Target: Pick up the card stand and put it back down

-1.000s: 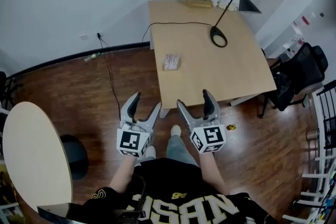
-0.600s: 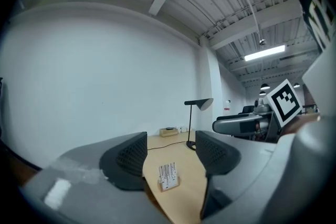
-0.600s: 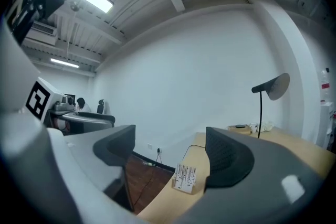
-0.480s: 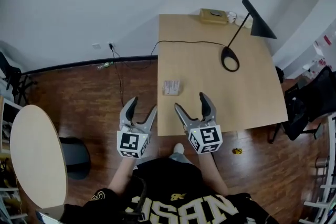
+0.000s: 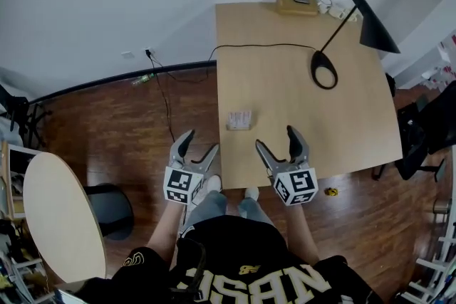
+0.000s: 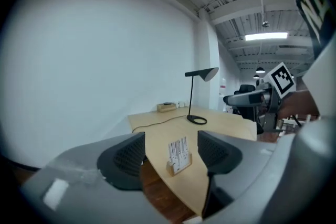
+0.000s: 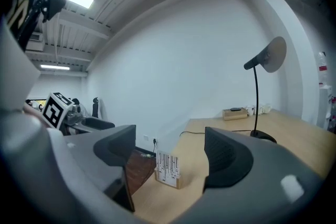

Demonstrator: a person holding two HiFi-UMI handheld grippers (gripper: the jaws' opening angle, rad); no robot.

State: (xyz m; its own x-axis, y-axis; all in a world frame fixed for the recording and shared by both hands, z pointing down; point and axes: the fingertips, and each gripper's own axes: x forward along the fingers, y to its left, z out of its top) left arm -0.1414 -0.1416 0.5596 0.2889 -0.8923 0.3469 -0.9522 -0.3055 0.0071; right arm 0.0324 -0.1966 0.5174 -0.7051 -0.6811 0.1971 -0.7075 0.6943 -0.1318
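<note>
Approach phase; pick-up not yet begun. The card stand sits upright on the wooden table, close to the table's left edge and near the front corner, untouched. We hold both grippers low in front of the body, short of the stand. The left gripper hangs off the table's edge over the floor. The right gripper is over the front strip of the tabletop. Left jaws are apart and opening. Their own view shows the stand framed in the gap but lying farther off, with neither pad on it. Right jaws stand apart as well, with nothing between them, and the stand shows ahead and slightly left of their line. The desk lamp and its cable are well apart from the stand and out of the path. We judge the next move to be a forward reach that brings one pair of pads to either side of the stand's wooden base, then a closing and a straight lift. Which gripper will take it we cannot say, though the left looks better lined up. The cards look thin, so we would grip low on the base.
</note>
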